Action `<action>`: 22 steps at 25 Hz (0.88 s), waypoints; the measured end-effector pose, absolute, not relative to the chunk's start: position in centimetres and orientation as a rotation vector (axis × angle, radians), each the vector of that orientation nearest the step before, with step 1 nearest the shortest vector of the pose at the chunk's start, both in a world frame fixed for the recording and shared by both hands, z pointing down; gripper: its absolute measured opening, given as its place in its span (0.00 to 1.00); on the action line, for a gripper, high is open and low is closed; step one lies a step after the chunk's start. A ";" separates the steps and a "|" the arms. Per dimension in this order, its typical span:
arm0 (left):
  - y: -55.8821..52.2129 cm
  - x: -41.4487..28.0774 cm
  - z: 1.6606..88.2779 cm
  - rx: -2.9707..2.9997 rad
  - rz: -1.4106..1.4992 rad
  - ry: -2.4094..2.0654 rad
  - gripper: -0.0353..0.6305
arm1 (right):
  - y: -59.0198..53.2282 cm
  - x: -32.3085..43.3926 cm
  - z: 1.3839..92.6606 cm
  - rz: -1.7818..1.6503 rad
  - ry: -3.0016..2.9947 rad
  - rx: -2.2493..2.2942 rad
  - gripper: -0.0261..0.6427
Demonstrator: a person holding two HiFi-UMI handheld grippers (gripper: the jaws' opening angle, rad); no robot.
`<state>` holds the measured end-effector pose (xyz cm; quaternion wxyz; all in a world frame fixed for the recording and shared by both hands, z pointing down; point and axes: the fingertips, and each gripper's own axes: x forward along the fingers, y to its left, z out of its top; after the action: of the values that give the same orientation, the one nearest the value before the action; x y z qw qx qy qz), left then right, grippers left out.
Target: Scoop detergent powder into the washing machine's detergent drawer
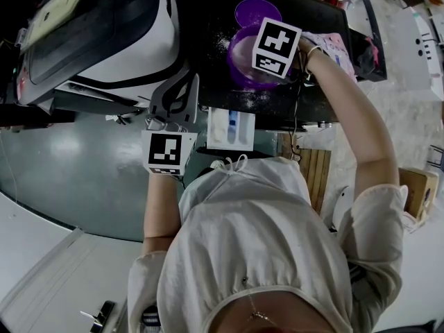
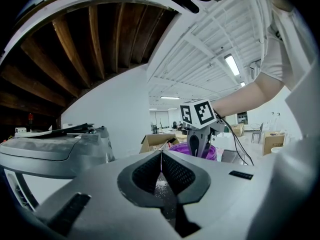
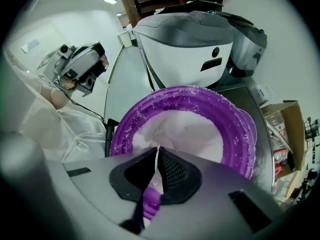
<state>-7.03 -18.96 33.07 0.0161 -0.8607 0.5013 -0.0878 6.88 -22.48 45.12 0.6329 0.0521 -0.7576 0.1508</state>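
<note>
While white detergent powder (image 3: 182, 131) heaps in the purple bowl (image 3: 235, 119), grains crusting its rim, the right gripper (image 3: 159, 154) stands over it, jaws clamped on a purple scoop handle (image 3: 150, 204). The left gripper (image 2: 161, 156), jaws pressed together on nothing, hovers beside the open white detergent drawer (image 1: 231, 128). Spilled grains dust the dark table (image 1: 215, 19) above a grey floor (image 1: 83, 172).

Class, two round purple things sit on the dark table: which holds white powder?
The purple bowl under the right gripper; white powder fills it. The purple disc beyond it looks flat and empty.
</note>
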 end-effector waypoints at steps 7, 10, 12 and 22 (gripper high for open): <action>-18.7 -6.6 33.0 -2.684 -0.265 1.533 0.09 | -22.4 7.2 44.0 0.508 -1.789 0.116 0.06; -18.7 -6.4 33.0 -2.686 -0.269 1.526 0.09 | -22.7 7.6 44.1 0.598 -1.825 0.150 0.06; -18.7 -6.3 33.0 -2.689 -0.272 1.517 0.09 | -23.0 7.7 43.6 0.641 -1.852 0.190 0.06; -18.9 -5.1 32.8 -2.692 -0.295 1.468 0.09 | -23.8 7.5 41.3 0.934 -2.046 0.370 0.06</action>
<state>-5.13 -18.94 32.83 0.0305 -0.8735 0.4763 -0.0957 7.49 -23.78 41.34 0.4179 0.1474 -0.8155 0.3723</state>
